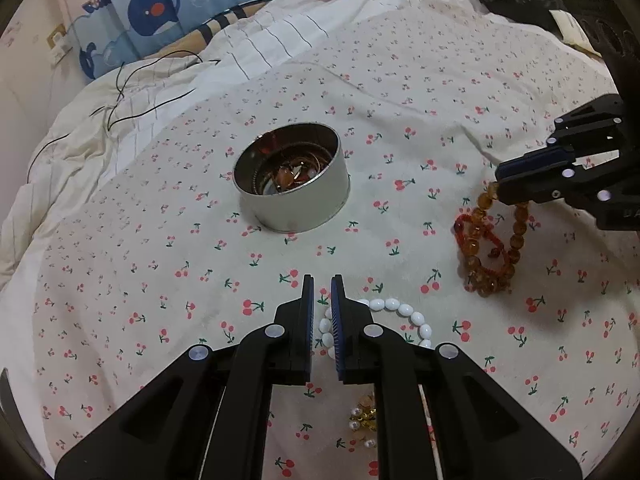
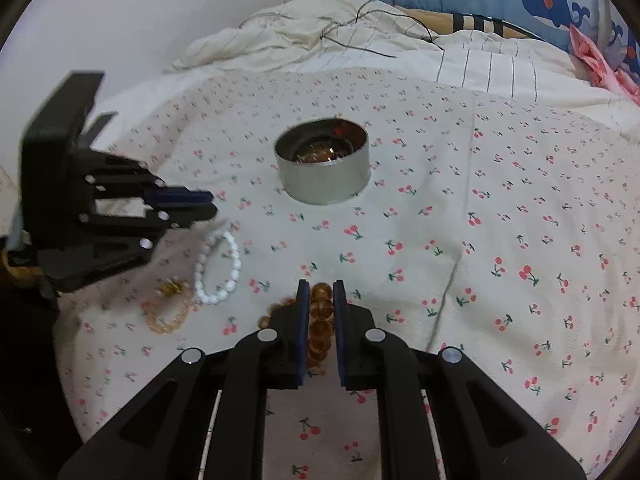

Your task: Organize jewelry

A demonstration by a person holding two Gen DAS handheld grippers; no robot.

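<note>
Only the left wrist view shows the amber bead bracelet (image 1: 490, 248) hanging down from the right gripper (image 1: 500, 182), with a red bead string (image 1: 486, 236) tangled in it and its bottom touching the bed sheet (image 1: 160, 208). The right wrist view shows the same amber beads squeezed tight between the right gripper's fingers (image 2: 303, 320). It also shows a pale peach bracelet (image 2: 168, 312) beside the white bead bracelet (image 2: 218, 268).

The left gripper (image 1: 321, 300) has its fingers a little apart, holding nothing, just over the white bracelet.

The round metal tin (image 1: 290, 176) sits on the bed with shiny rings and beads inside.
</note>
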